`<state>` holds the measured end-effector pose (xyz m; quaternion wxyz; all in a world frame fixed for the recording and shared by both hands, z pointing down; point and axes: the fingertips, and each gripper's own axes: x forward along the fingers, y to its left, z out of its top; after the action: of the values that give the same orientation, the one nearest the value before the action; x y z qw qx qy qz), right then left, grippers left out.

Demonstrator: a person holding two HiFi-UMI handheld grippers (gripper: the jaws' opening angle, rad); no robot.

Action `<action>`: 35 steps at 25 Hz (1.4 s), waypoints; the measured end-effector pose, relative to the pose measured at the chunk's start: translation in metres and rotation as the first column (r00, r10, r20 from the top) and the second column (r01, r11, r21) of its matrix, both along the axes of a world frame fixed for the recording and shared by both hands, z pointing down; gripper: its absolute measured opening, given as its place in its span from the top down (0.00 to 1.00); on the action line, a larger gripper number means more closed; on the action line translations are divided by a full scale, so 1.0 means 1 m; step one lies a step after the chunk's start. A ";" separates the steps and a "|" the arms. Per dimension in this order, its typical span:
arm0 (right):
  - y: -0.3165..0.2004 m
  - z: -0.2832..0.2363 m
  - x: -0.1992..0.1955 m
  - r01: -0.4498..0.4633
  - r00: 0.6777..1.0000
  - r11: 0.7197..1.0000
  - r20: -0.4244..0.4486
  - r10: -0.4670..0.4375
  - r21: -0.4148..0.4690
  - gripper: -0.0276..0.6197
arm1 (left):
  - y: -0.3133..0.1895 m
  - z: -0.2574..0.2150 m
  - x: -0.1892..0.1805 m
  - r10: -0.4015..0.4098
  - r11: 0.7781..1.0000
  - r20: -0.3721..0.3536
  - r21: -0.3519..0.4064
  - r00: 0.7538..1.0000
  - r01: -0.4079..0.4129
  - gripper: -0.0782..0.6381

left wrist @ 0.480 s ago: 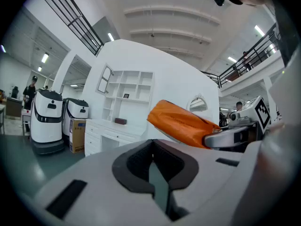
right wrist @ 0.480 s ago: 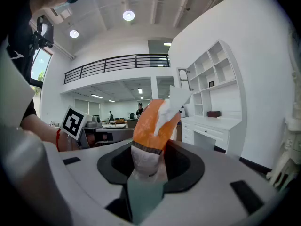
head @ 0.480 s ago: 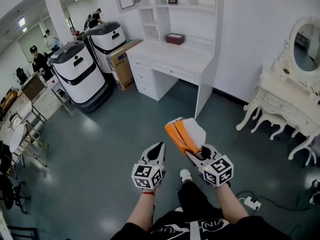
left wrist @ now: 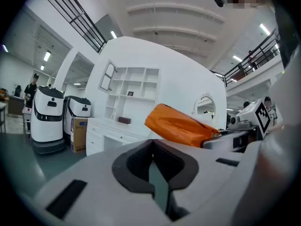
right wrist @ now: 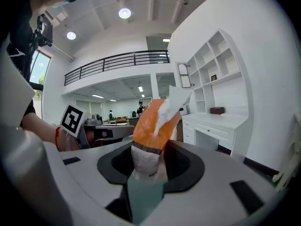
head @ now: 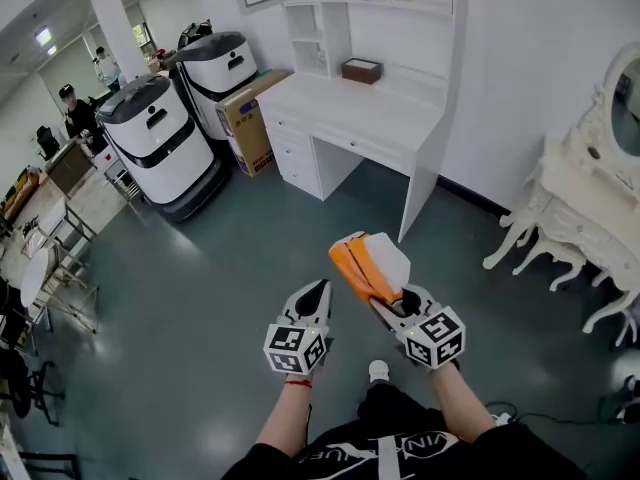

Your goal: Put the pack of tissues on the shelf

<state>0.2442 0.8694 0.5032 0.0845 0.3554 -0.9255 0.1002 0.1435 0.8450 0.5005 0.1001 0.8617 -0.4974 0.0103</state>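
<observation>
Carrying is the step in hand: the pack of tissues (head: 368, 263), orange and white, is gripped at one end by the right tongs (head: 388, 303) and is held in the air above the floor, well apart from the shelf (head: 410, 6) over the white counter (head: 370, 108). The left tongs (head: 318, 293) are closed and empty. For the next move, the counter must be approached and the pack raised to a free compartment. No brand can be read on the pack; the print on the cardboard box (head: 248, 123) is too small.

Box (head: 361, 70) on desk (head: 375, 116); shelf (head: 400, 5) above; robots (head: 160, 133) left
</observation>
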 end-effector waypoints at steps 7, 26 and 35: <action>-0.076 0.002 0.005 0.031 0.999 0.999 -0.011 -0.031 -0.024 0.72 | -0.072 0.002 0.007 -0.028 0.999 -0.008 -0.022 1.000 0.028 0.88; -0.226 0.007 0.014 0.128 0.992 0.992 -0.004 -0.128 -0.020 0.72 | -0.224 0.009 0.024 -0.093 0.995 -0.022 -0.021 0.995 0.093 0.88; -0.280 0.016 0.006 0.123 0.992 0.992 0.008 -0.123 -0.036 0.72 | -0.280 0.018 0.016 -0.084 0.996 -0.026 -0.031 0.996 0.083 0.88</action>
<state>0.2497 0.5890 0.5194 0.0941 0.2960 -0.9439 0.1125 0.1599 0.5647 0.5188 0.1199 0.8387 -0.5313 0.0020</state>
